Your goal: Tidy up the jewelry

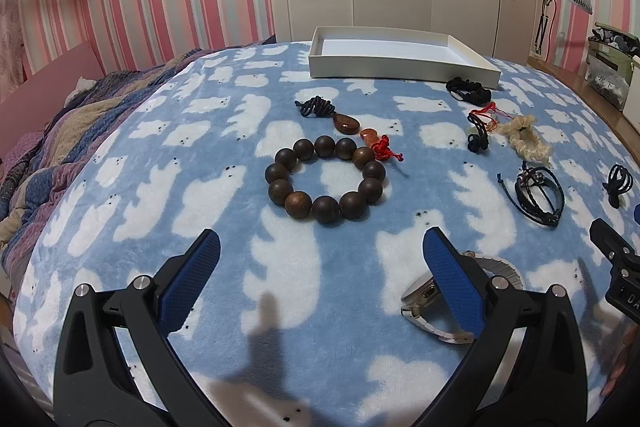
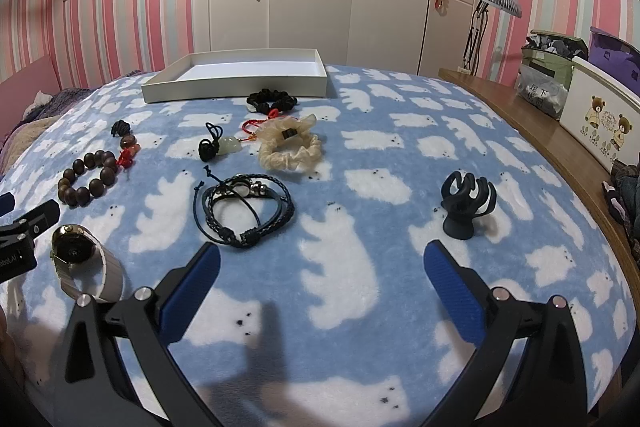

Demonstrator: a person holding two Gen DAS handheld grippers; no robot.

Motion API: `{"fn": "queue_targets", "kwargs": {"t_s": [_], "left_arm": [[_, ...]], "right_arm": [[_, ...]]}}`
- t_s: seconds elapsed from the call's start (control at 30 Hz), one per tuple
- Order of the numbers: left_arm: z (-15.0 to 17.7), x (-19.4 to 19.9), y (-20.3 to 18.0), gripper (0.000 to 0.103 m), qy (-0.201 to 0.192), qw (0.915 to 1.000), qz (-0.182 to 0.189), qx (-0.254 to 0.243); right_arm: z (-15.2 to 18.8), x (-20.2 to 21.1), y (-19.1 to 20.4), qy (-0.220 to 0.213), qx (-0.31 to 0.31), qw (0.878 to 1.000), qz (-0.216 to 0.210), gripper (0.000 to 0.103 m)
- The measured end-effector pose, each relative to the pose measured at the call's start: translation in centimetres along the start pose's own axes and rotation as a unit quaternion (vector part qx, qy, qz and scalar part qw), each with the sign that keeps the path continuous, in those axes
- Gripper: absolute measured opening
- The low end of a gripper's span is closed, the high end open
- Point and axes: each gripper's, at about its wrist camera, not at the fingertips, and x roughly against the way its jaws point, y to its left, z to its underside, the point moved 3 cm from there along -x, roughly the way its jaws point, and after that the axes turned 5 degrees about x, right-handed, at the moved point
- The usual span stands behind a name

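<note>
Left tongs (image 1: 320, 247) spread, open blanket (image 2: 400, 155) around white tray (image 2: 236, 93)

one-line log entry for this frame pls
phase: pre-grasp | left gripper: open, empty, facing wooden bead bracelet | right gripper: open, empty | white tray: empty | jewelry: all on blanket

Left gripper (image 1: 320, 251) was held low, fingers spread wide, nothing gripped between the blue pads (image 1: 192, 283). Right gripper (image 2: 320, 259) was likewise held low, jaws wide apart and empty.
</note>
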Motion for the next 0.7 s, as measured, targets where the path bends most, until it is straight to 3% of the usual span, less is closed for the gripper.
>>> {"fn": "queue_targets", "kwargs": {"t_s": [0.47, 0.7], "left_arm": [[-0.1, 0.4, 0.1, 0.100, -0.004, 1.0000, 0.006, 0.004], [-2.1, 1.3, 0.0, 0.100, -0.018, 0.9997, -0.008, -0.014]], "right_arm": [[0.0, 0.0, -0.1, 0.001, 0.000, 1.000, 0.001, 0.102], [-1.7, -0.2, -0.6, 0.000, 0.006, 1.000, -0.009, 0.102]]}}
